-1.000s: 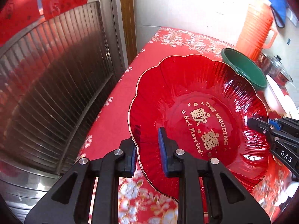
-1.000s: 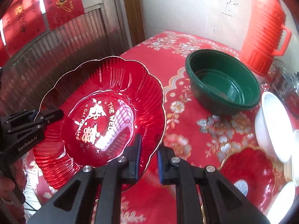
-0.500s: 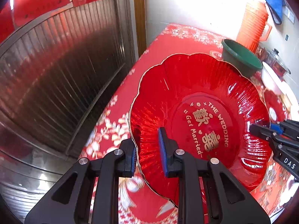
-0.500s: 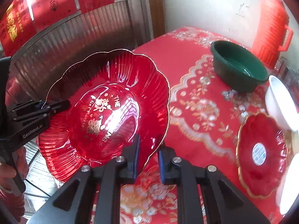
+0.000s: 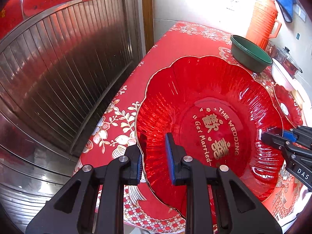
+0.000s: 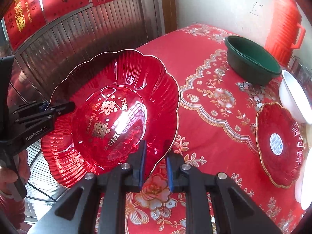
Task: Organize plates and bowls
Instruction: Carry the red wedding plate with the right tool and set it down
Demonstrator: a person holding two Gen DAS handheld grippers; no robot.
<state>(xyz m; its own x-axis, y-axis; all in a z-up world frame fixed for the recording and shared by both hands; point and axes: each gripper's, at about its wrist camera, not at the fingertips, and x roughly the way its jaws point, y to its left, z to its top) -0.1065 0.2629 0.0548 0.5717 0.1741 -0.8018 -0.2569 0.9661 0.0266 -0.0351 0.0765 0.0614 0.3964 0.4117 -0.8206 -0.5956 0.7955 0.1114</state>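
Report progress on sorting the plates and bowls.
Done: nothing looks stacked yet. In hand: the large red plate is held off the table, left gripper and right gripper each clamped on its rim. Left: the small red plate, green bowl and white bowl sit separately on the tablecloth.

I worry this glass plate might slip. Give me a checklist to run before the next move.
1. Left tongs straddle the rim of the big red plate: ok.
2. Right tongs straddle the opposite rim: ok.
3. Pads pressed firmly on the glass: cannot tell.
4. Plate level: not ok, it looks tilted.
5. Plate off the tablecloth: looks ok.
6. Small red plate lies face up, nothing on it, free as a stacking spot: ok.
7. Green bowl and white bowl stand apart from the big plate: ok.
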